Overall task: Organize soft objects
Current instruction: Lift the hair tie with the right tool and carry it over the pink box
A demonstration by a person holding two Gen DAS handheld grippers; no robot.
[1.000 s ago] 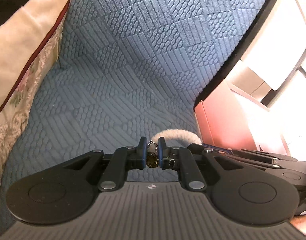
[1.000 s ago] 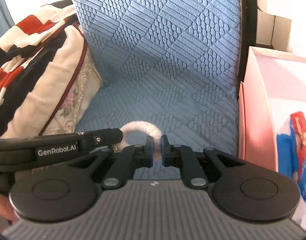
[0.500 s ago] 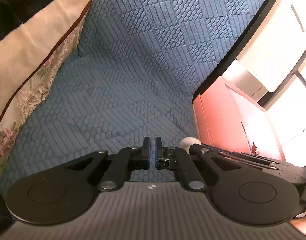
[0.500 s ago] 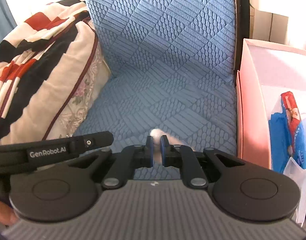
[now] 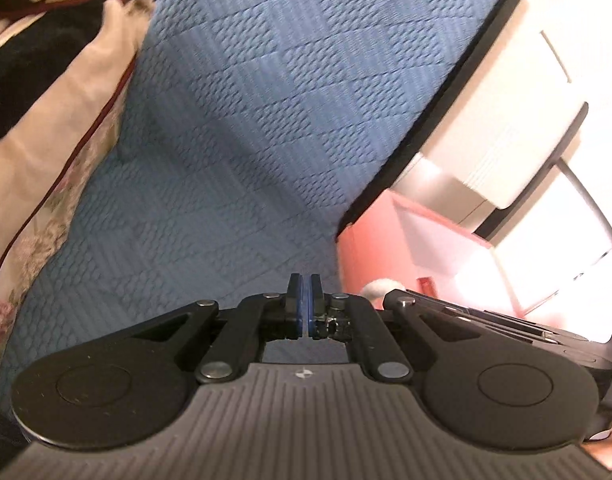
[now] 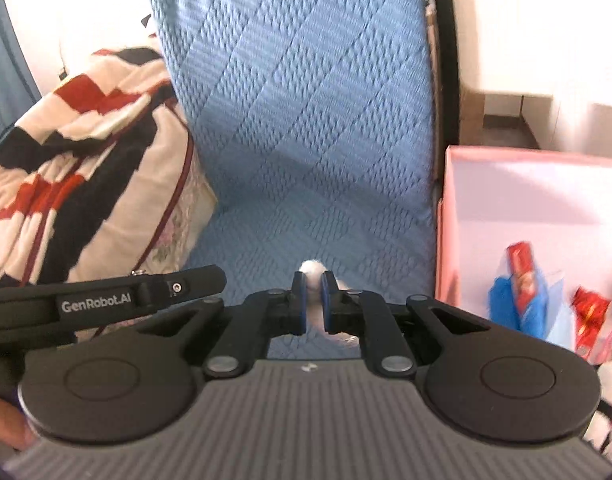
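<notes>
Pillow point(image 6: 86, 184) with the red, black and cream blanket lies well left of both sets of jaws, leaning on the blue quilted seat point(image 6: 306, 140); it touches neither gripper.

Left gripper point(image 5: 304, 296): blue pads clenched to a hairline gap; a small dark beaded bit sits just behind the right pad, apparently the chain end of the item, though too small to be sure it is pinched; its arm crosses low left in the right wrist view.

Right gripper point(image 6: 313, 300): jaws clamped on the white fluffy loop point(image 6: 313, 276), whose tuft pokes up between the pads; the rest hangs below, hidden; in the left wrist view a bit of the same fluff shows right of the left jaws.

Judgement: step in hand is carrying the loop, held at two points, toward the pink box point(image 6: 505, 200) just right of the right jaws; do it well by moving both hands together so the soft loop is not stretched, clearing the box wall before lowering, and releasing only once inside.

Box already holds red wrappers and blue plastic; seat is textured fabric, likely grippy; pale furniture and bright light lie beyond the box at far right.
</notes>
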